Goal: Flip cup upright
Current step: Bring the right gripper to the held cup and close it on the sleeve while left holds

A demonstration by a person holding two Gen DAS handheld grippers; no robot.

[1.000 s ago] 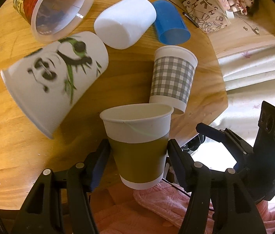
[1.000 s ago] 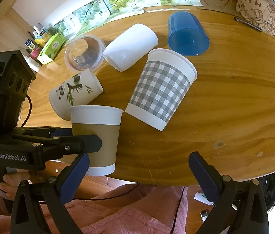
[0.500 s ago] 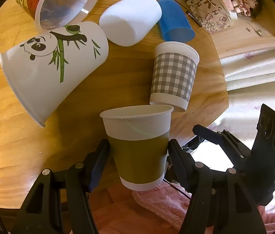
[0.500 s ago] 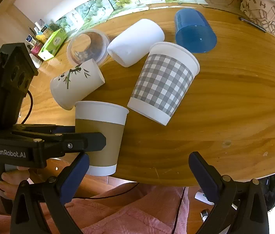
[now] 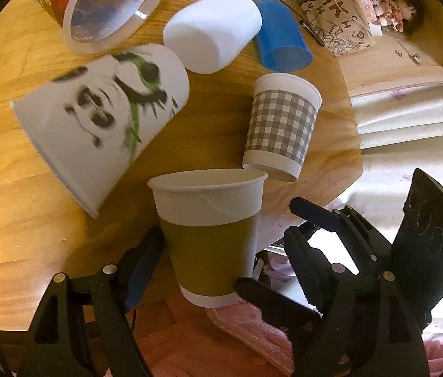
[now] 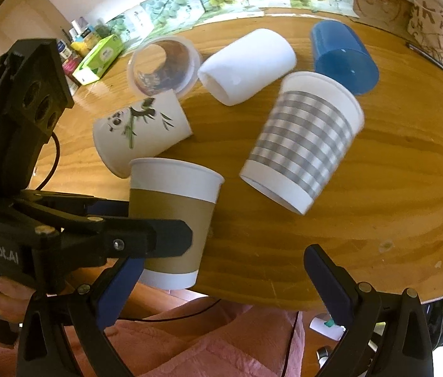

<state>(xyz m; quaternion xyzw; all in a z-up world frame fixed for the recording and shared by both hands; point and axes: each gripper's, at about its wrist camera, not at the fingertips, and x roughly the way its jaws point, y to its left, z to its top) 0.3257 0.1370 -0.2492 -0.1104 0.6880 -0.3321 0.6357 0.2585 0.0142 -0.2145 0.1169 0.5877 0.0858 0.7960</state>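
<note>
My left gripper [image 5: 218, 260] is shut on a paper cup with a brown sleeve [image 5: 208, 235], held upright with its rim up, in the air over the near edge of the round wooden table [image 5: 17, 220]. The same cup [image 6: 171, 223] shows in the right wrist view, clamped by the left gripper's fingers [image 6: 158, 238]. My right gripper [image 6: 221, 282] is open and empty, below the table's near edge, right of the held cup.
Several cups lie on their sides on the table: a panda cup [image 5: 102, 122], a grey checked cup [image 5: 281, 125], a white cup [image 5: 212, 31], a blue cup [image 5: 281, 40] and a clear printed cup [image 5: 105, 3]. Pink cloth [image 6: 190, 345] lies below the table edge.
The left gripper has shifted slightly with the brown-sleeved cup. The view moved nearer the table; the panda and checked cups appear motion-blurred. The right gripper stays open.
</note>
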